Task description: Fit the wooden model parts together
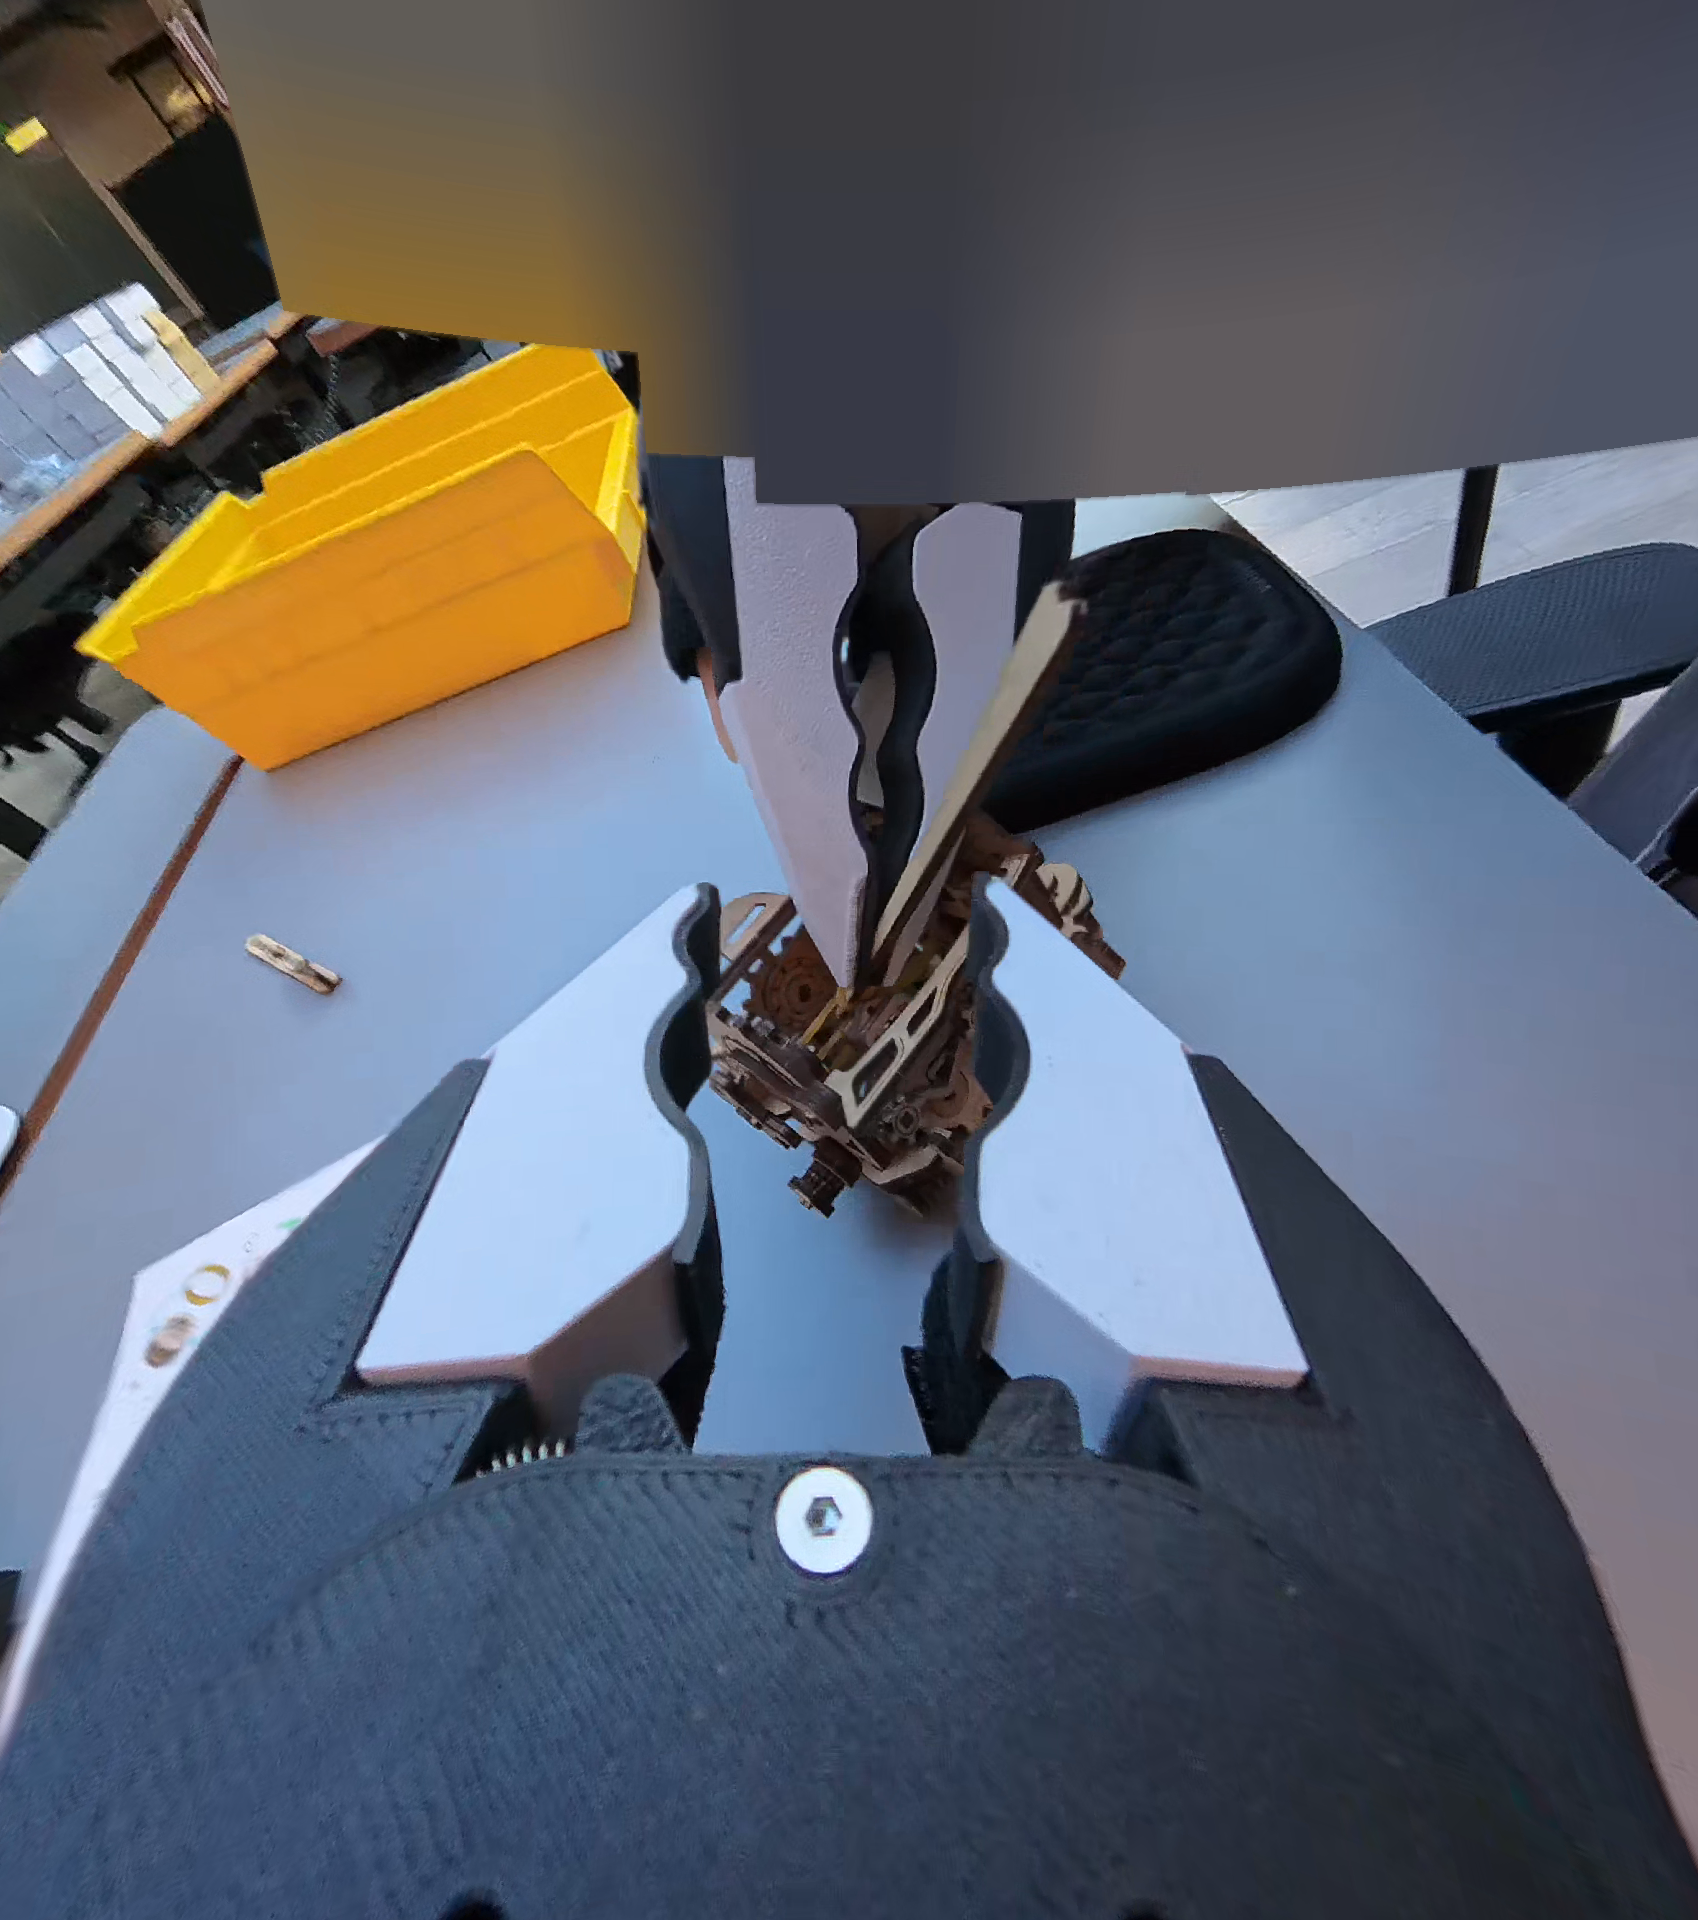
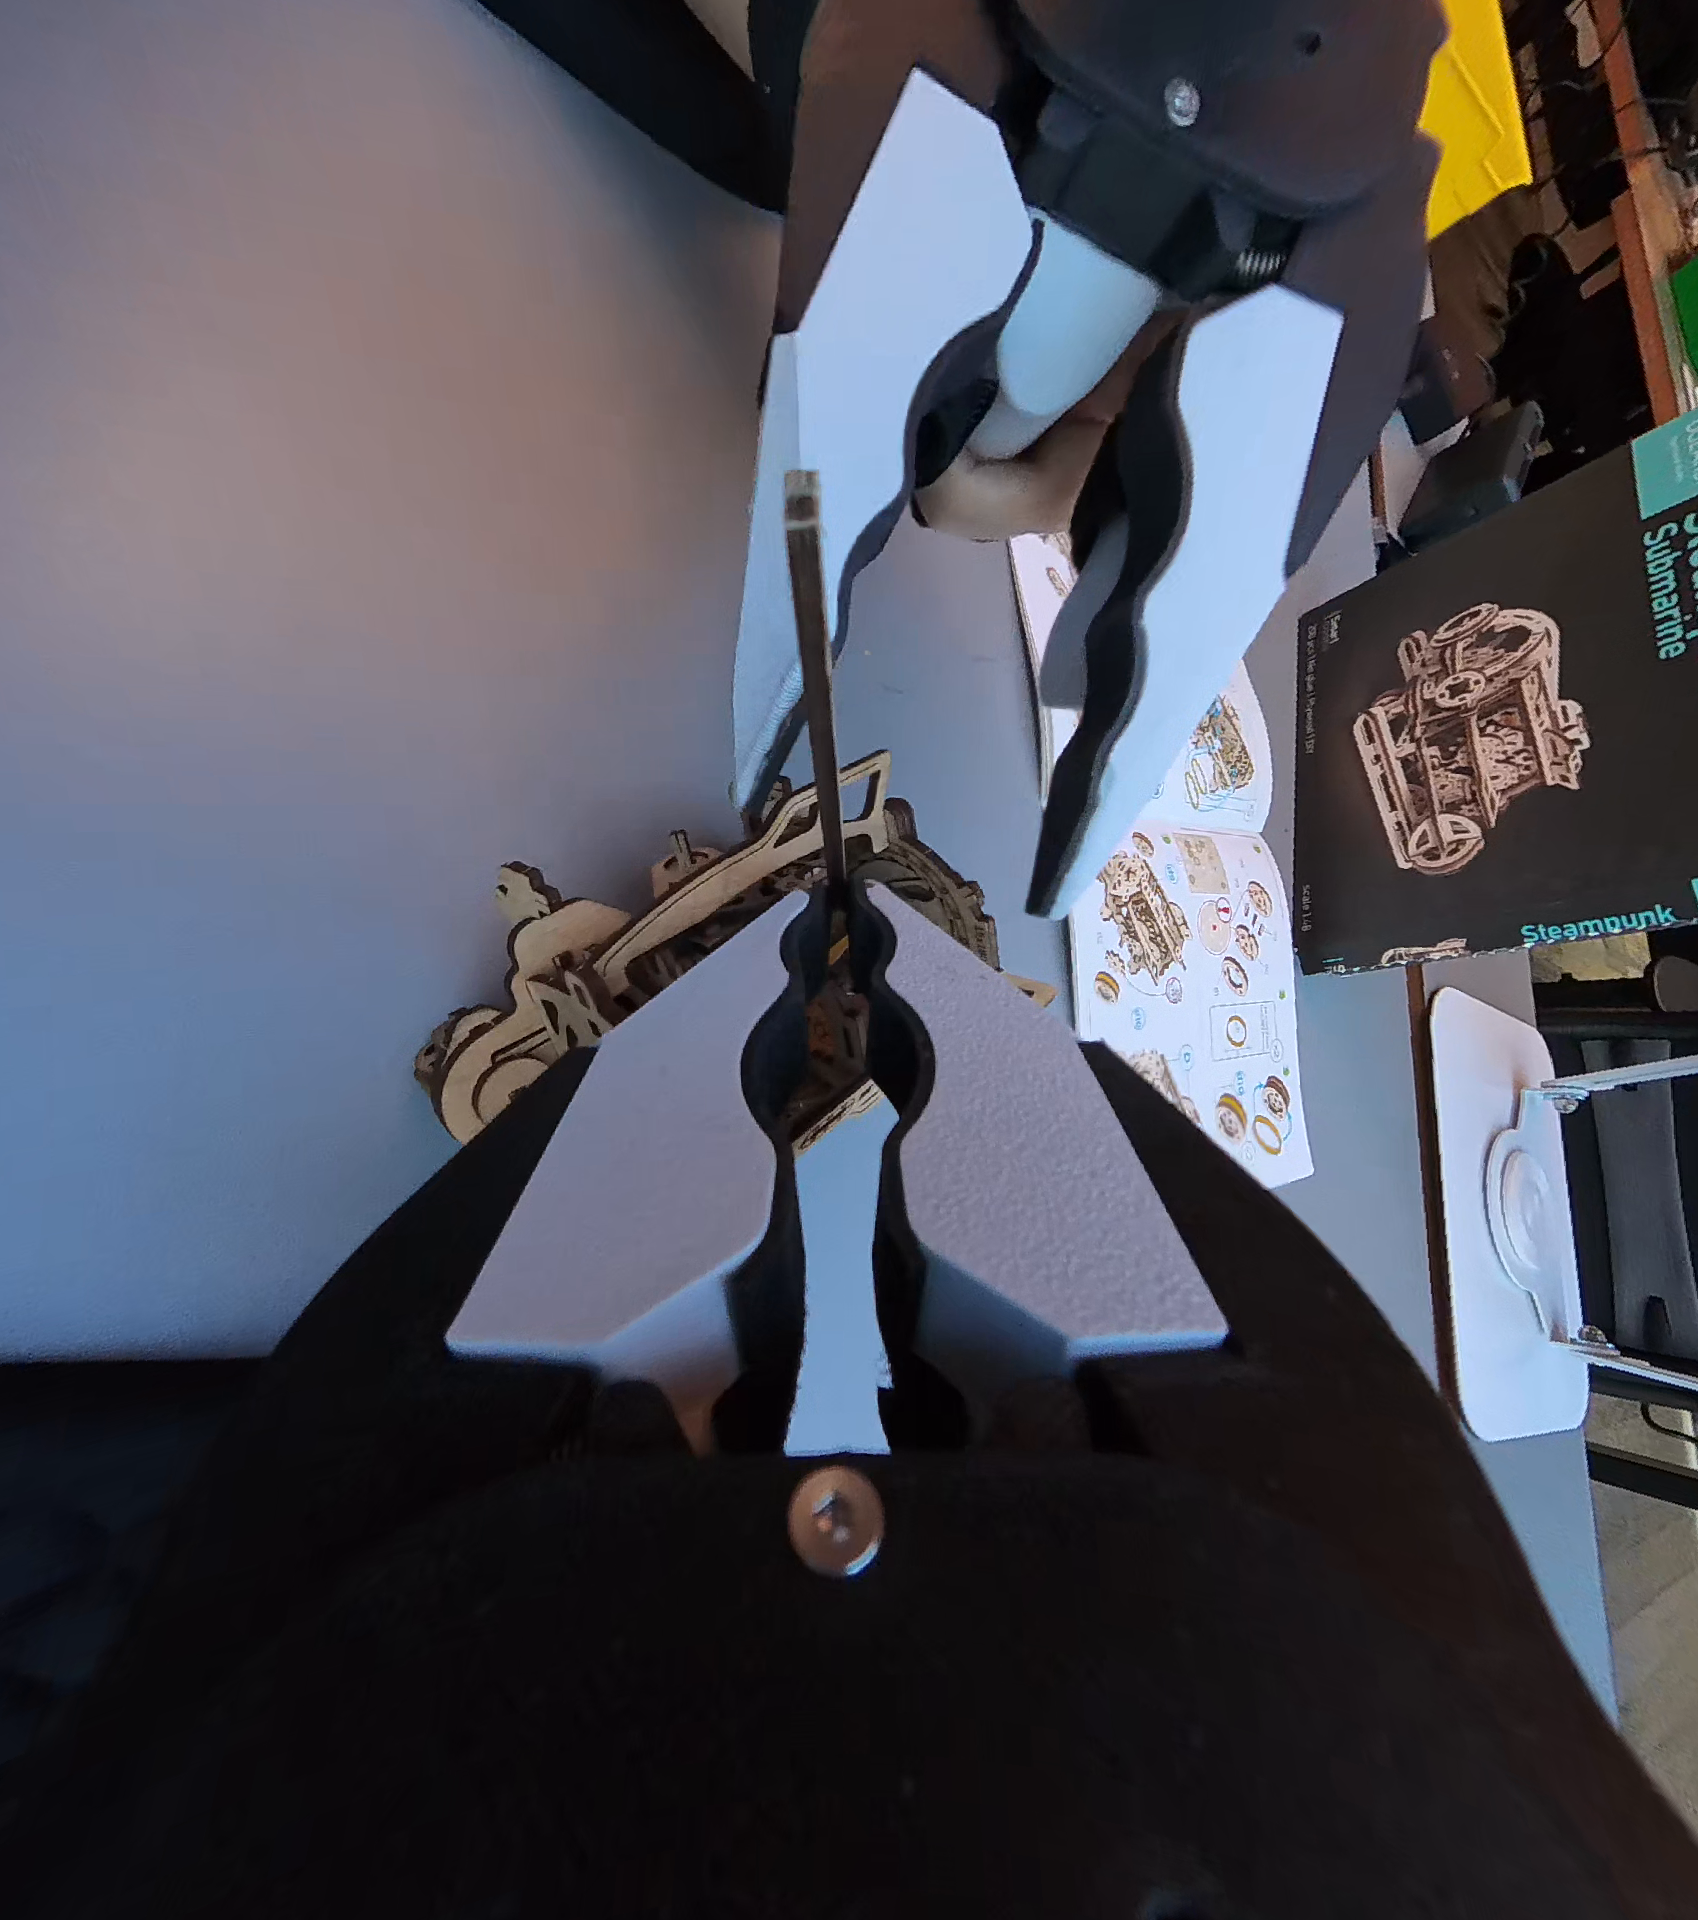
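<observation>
The partly built wooden model [image 1: 845, 1070] stands on the grey table [image 1: 471, 883]. My left gripper [image 1: 840, 987] is open, with one finger on each side of the model. In the right wrist view the left gripper [image 2: 897, 852] comes in from above, and its right-hand fingertip [image 2: 1047, 894] stands clear of the model [image 2: 616, 956]. My right gripper [image 2: 837, 904] is shut on a thin flat wooden strip [image 2: 814, 675]. It holds the strip's lower end at the top of the model. In the left wrist view the right gripper [image 1: 855, 971] points down into the model, and the strip [image 1: 980, 748] slants up and to the right.
A small loose wooden piece [image 1: 292, 963] lies on the table to the left. A yellow bin [image 1: 377, 603] stands at the back left, and a black chair back [image 1: 1177, 665] is behind the model. The kit's dark box [image 2: 1551, 675], an open instruction booklet [image 2: 1188, 966] and a white tray [image 2: 1489, 1195] lie beside the model. My two grippers' fingertips are within a few centimetres of each other.
</observation>
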Demonstrator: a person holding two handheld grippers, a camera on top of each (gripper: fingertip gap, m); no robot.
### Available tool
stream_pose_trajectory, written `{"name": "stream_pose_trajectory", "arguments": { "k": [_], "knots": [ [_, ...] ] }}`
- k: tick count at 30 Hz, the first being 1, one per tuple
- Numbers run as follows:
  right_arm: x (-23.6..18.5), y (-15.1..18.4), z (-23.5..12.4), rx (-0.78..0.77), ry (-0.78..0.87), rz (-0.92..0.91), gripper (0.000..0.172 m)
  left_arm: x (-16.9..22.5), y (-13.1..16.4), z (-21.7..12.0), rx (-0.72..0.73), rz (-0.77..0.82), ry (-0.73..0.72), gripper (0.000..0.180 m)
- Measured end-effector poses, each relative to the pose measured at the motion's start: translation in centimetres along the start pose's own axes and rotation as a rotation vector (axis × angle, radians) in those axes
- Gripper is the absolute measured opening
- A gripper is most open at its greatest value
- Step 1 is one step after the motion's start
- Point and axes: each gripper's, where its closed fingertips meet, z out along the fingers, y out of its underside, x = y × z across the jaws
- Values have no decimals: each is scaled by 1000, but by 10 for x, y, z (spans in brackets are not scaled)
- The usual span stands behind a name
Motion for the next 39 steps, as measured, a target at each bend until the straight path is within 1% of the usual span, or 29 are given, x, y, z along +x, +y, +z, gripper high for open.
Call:
{"name": "stream_pose_trajectory", "arguments": {
  "k": [5,10,12,20,28,34,39],
  "knots": [
    [1,-1,0,21,-5,28,0,9,-14,-5,49,178,-53,26],
    [1,-1,0,30,-10,42,0,12,-17,1,59,234,-63,5],
    [2,-1,0,26,-9,46,1,12,-17,5,53,242,-63,1],
    [5,1,-2,-1,30,68,1,8,-18,10,36,236,-84,0],
    [5,1,-12,-69,84,67,14,9,-14,16,11,265,-81,0],
    [7,2,-20,-117,127,50,15,9,-12,16,1,301,-91,0],
    [6,-2,-29,-122,129,54,17,9,-10,16,-10,323,-97,0]
  ]
}}
